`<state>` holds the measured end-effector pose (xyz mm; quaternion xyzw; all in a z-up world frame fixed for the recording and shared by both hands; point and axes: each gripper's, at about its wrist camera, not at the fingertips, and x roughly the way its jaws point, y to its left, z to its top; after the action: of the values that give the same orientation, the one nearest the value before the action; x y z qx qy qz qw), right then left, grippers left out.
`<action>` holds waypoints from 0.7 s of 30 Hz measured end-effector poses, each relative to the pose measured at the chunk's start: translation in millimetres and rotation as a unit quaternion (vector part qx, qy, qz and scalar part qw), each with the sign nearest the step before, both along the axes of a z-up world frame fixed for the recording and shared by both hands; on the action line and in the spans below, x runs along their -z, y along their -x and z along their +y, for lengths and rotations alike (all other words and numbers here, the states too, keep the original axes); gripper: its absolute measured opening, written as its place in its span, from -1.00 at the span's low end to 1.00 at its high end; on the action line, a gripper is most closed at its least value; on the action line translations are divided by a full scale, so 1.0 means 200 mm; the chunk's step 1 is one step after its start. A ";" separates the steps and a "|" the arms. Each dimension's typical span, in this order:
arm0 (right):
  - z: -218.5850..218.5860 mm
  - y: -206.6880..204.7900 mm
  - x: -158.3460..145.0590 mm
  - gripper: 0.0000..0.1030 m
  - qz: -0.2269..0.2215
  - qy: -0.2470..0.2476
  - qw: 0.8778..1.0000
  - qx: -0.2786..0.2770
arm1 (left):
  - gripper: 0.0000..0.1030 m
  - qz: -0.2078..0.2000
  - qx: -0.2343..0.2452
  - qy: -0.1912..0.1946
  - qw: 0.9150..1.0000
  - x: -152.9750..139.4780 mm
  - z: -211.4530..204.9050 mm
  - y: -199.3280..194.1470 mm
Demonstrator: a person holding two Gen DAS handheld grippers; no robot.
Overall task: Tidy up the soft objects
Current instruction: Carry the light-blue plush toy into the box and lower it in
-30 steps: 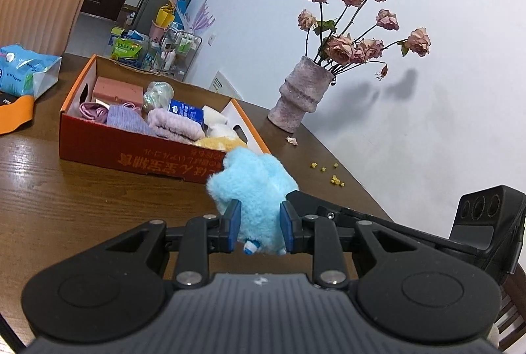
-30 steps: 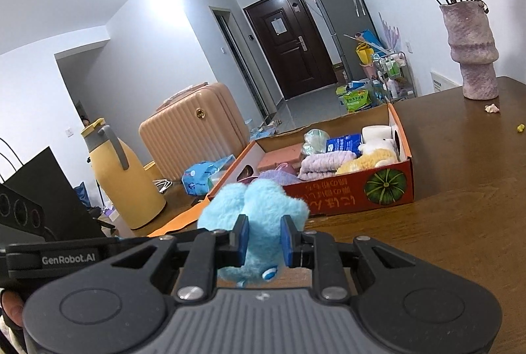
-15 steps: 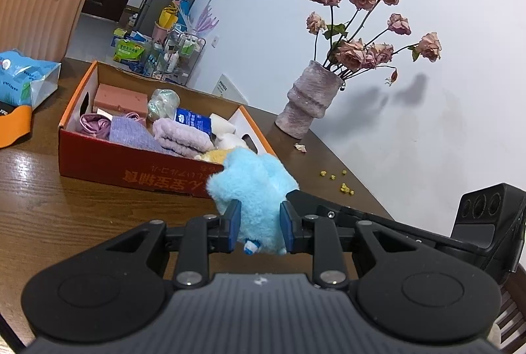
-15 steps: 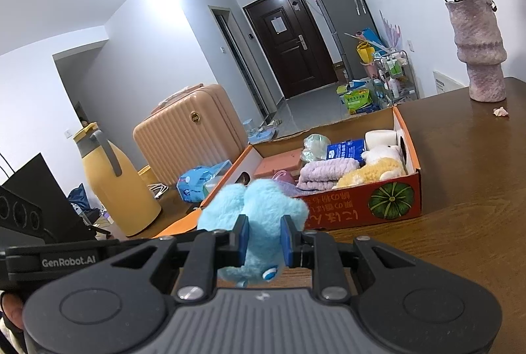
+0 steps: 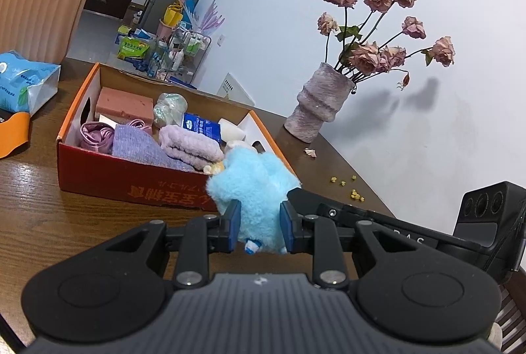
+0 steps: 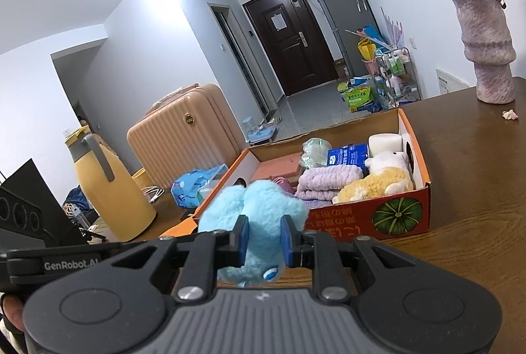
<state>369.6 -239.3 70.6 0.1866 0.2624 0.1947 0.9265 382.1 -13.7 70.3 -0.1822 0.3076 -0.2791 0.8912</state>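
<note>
A fluffy light-blue plush toy [image 5: 253, 186] is held by both grippers at once, above the wooden table and just in front of the box. My left gripper [image 5: 259, 221] is shut on it, and my right gripper [image 6: 263, 237] is shut on the same blue plush toy [image 6: 253, 209] from the other side. Behind it stands an open orange cardboard box [image 5: 131, 186] holding a folded lilac towel [image 5: 190, 147], a purple cloth [image 5: 138, 147], a pink block [image 5: 125, 104] and a yellow-and-white plush [image 6: 378, 183]. The box also shows in the right wrist view [image 6: 394, 219].
A rough pink vase of dried roses [image 5: 315, 110] stands on the table by the white wall, with petal crumbs [image 5: 348, 186] near it. A blue tissue pack [image 5: 23, 84] lies left of the box. A yellow jug [image 6: 108, 189] and a pink suitcase [image 6: 184, 140] are beyond.
Both grippers have carried the blue plush upward and a little toward the box; more of the box's inside shows now. Both grips stay shut.
</note>
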 end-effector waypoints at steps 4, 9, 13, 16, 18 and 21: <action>-0.01 -0.05 0.01 -0.60 0.004 -0.001 1.000 0.000 | -0.51 0.004 0.000 -0.004 1.000 0.00 -0.01 -0.05; -0.01 -0.11 0.02 -0.60 0.006 0.001 1.000 -0.001 | -0.51 0.005 0.000 -0.009 1.000 0.00 -0.01 -0.12; -0.01 -0.15 0.02 -0.60 0.008 0.001 1.000 -0.003 | -0.51 0.005 -0.002 -0.014 1.000 0.00 -0.02 -0.16; -0.01 -0.18 0.03 -0.60 0.009 0.000 1.000 -0.005 | -0.51 0.005 -0.003 -0.016 1.000 0.01 -0.01 -0.19; -0.01 -0.20 0.04 -0.60 0.011 0.000 1.000 -0.006 | -0.51 0.008 -0.004 -0.016 1.000 0.02 -0.01 -0.22; 0.00 -0.24 0.05 -0.60 0.015 0.001 1.000 -0.007 | -0.51 0.012 -0.004 -0.017 1.000 0.03 -0.01 -0.25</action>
<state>417.3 -239.9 60.6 0.1868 0.2773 0.1981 0.9214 432.4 -15.4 64.1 -0.1717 0.3218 -0.2678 0.8918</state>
